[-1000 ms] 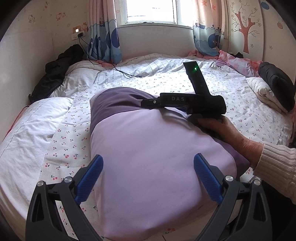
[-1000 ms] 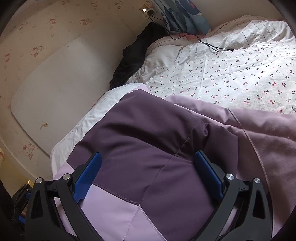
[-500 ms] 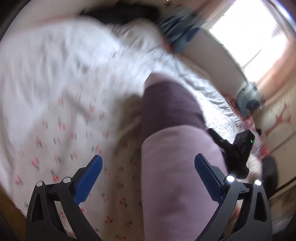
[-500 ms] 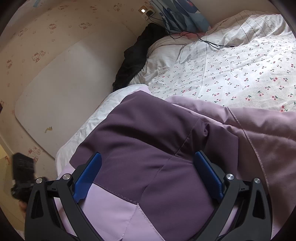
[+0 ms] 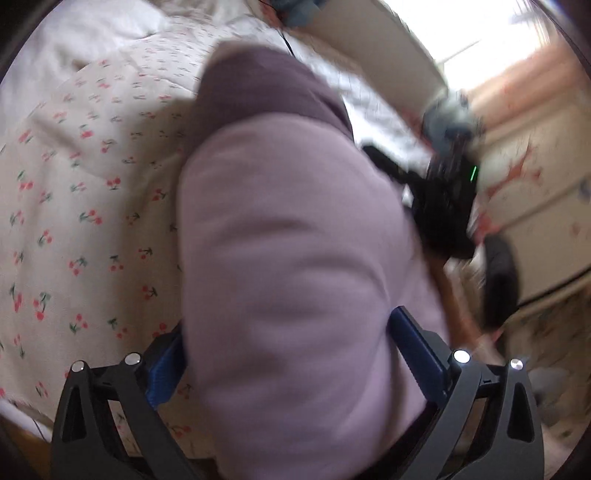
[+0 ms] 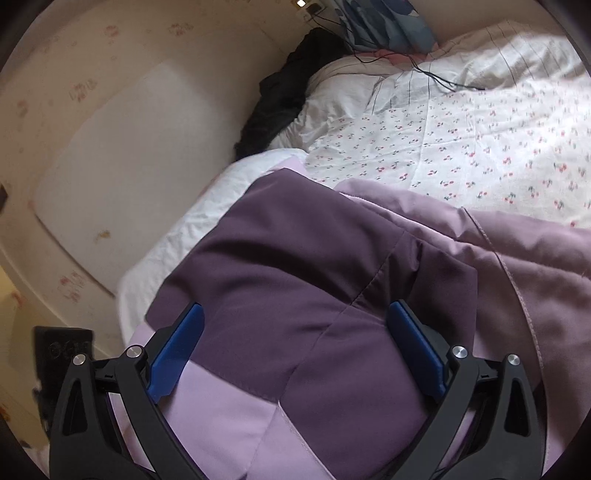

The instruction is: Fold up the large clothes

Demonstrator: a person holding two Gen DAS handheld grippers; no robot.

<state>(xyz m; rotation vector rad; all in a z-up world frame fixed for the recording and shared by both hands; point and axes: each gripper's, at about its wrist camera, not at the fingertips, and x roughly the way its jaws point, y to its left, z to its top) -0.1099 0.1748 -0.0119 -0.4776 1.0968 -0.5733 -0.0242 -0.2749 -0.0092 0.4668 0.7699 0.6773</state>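
The folded purple jacket (image 5: pixel 295 258) is lying on the cherry-print sheet (image 5: pixel 92 192) of the bed, pale lilac side nearest the left camera and the dark purple part (image 6: pixel 295 266) at the far end. The left gripper (image 5: pixel 288 354) is being held low over the near end of the bundle, fingers spread wide with the lilac fabric bulging up between the blue pads (image 5: pixel 413 354); whether the pads are actually touching the cloth can't be told, since that view is pretty blurry. The right gripper (image 6: pixel 295 343) is being held over the dark purple panel, fingers also released and wide apart, nothing being pinched. In the left view, the right gripper's black body (image 5: pixel 443 206) is being seen beside the jacket's far right edge, green light on. A black garment (image 6: pixel 284 92) is lying bunched against the wall at the head of the bed, with a thin black cable (image 6: pixel 436 77) trailing across the striped white bedding (image 6: pixel 498 62) near the blue curtain (image 6: pixel 384 22).
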